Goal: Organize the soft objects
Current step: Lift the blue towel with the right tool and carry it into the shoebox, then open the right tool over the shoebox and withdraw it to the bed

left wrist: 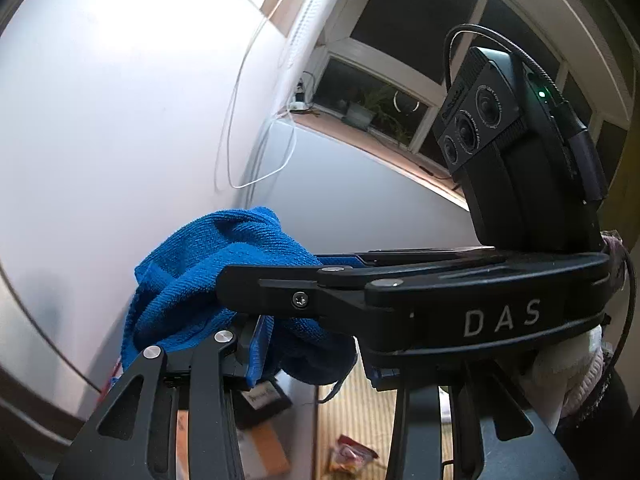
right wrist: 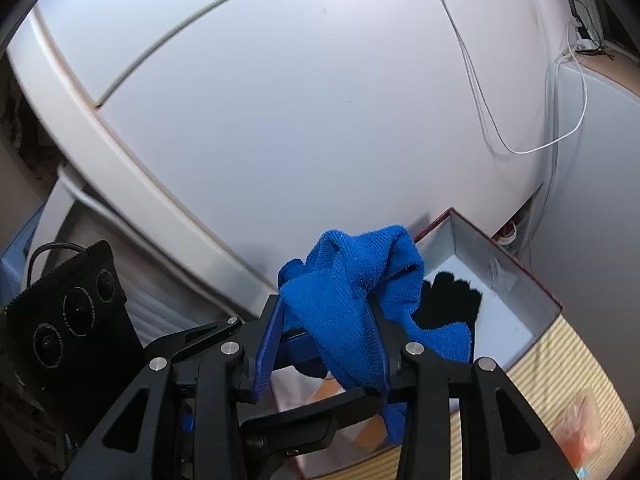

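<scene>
1. One blue terry cloth (right wrist: 352, 304), ribbed, crumpled and bunched, hangs in the air over an open box (right wrist: 520, 276).
2. Both the right gripper (right wrist: 324, 344) and left gripper (left wrist: 256, 344) pinch it, jaws nearly closed.
3. Black gloves (right wrist: 452, 300) lie inside the box.

Both tools (left wrist: 316, 344) (right wrist: 324, 344) clamped, crossed.
</scene>
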Motion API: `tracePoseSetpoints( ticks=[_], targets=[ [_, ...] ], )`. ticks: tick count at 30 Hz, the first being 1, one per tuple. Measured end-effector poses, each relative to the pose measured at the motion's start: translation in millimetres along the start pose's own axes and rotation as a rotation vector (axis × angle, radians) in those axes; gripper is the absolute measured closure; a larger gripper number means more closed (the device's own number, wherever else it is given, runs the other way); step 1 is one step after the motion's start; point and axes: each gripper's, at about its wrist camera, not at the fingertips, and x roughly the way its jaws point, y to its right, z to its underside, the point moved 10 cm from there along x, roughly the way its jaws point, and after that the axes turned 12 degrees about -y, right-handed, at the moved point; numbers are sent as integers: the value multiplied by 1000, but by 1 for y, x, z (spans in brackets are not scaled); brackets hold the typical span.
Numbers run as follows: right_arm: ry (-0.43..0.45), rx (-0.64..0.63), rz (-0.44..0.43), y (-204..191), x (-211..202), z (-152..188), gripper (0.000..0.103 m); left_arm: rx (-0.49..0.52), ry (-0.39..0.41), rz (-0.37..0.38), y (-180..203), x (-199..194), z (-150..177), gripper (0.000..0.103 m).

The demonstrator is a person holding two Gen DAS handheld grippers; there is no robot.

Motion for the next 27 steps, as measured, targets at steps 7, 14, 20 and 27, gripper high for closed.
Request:
tracePoseSetpoints(
  ticks=[7,14,20,27],
  targets=[
    [4,41,69,35,15,-20,66,0,-34,-57,-9,29,-10,67],
    [48,81,188,66,6,-25,48,-9,-81,-152,-25,55,-11,65],
    [67,101,211,78,-8,-17,43,-46,-88,-154,-32,59,-10,65],
    [89,125,234,91,-37,8,41,-35,-73,-121,-20,43,-5,62]
  ],
)
